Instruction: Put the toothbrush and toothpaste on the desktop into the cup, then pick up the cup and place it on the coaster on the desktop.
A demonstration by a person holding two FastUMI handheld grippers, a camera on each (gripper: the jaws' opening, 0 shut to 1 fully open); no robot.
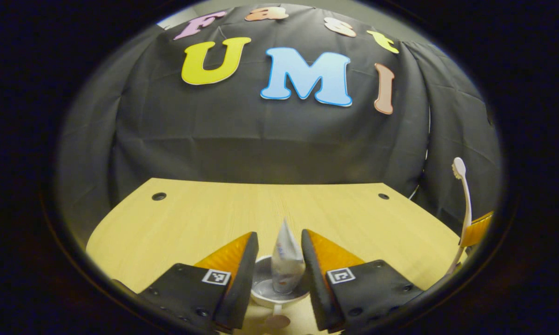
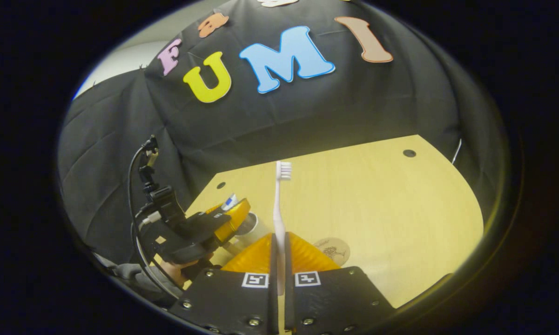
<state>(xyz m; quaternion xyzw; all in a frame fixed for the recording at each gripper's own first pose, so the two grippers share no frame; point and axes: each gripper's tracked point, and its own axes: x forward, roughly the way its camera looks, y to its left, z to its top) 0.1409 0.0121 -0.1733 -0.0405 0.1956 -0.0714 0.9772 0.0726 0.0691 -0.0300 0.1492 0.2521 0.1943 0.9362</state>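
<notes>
Black cloth backs a pale wooden desk (image 1: pixel 205 218) with small round holes near its far edge.

From the left gripper view, the left gripper (image 1: pixel 279 260) hangs over the cup (image 1: pixel 279 291), its fingers spread with a gap on each side of the toothpaste (image 1: pixel 286 260). The tube stands upright in the cup, crimped end up, so that step looks done and this hand can likely draw back. At the far right the toothbrush (image 1: pixel 463 200) rises, bristles on top.

From the right gripper view, the right gripper (image 2: pixel 279 260) is clamped on the brush handle, with the brush standing upright. The cup (image 2: pixel 249 228) sits to the left under the other gripper, which blocks a straight path; the brush must come over the rim and go down beside the tube. The coaster (image 2: pixel 331 250) lies just right of the fingers, bare, awaiting the cup.
</notes>
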